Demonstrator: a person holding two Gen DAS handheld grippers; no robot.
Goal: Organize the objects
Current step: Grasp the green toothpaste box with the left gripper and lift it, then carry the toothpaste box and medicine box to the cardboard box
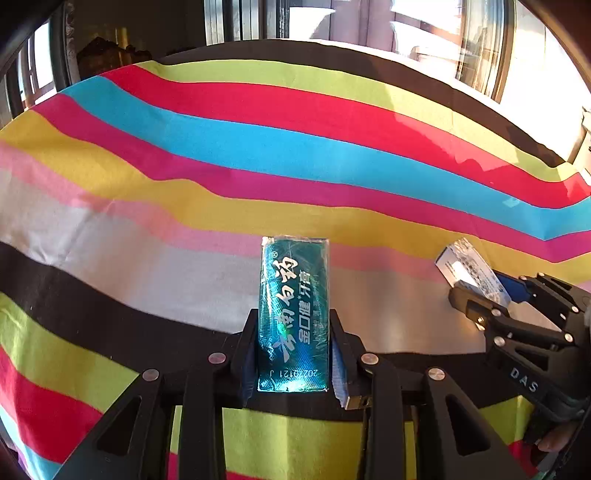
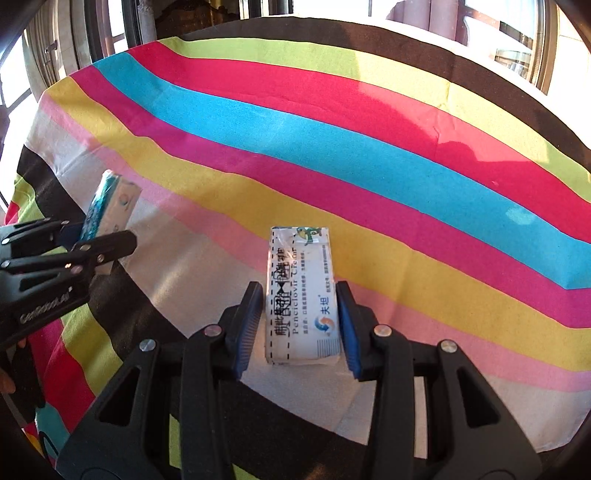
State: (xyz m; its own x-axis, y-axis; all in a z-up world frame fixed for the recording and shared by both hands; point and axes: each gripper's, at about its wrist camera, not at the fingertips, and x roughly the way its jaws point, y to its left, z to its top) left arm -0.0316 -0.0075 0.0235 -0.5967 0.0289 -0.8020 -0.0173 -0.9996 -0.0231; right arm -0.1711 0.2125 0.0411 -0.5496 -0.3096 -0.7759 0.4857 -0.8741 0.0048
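Left claw: pinching the teal box between its two black fingers, both pads pressed against the box's long sides.
Teal box: one; a shiny teal-green toothpaste carton with a holographic sheen, large white Chinese characters running along its length and a printed date code at the near end. It points away from the camera, over the black and white stripes near the desk's near edge. From the right wrist view it shows as a slanted box with a pale side face, toward the left edge of the desk.
Right claw: pinching the white box; its right blue pad lies flat against the box's side, and the left pad sits just beside the other side, contact there hard to judge.
White box: one; a white cream carton with black Chinese lettering, the words "Penciclovir Cream", a dashed tear line, a blue-orange swirl logo and a small green figure at the far end. It sits over the white and pink stripes. The left wrist view shows it toward the right edge of the desk.
Desk: covered by a cloth in wavy stripes of black, lime, red, blue, magenta, yellow, pink and white.
Windows: bright panes beyond the far edge of the desk.
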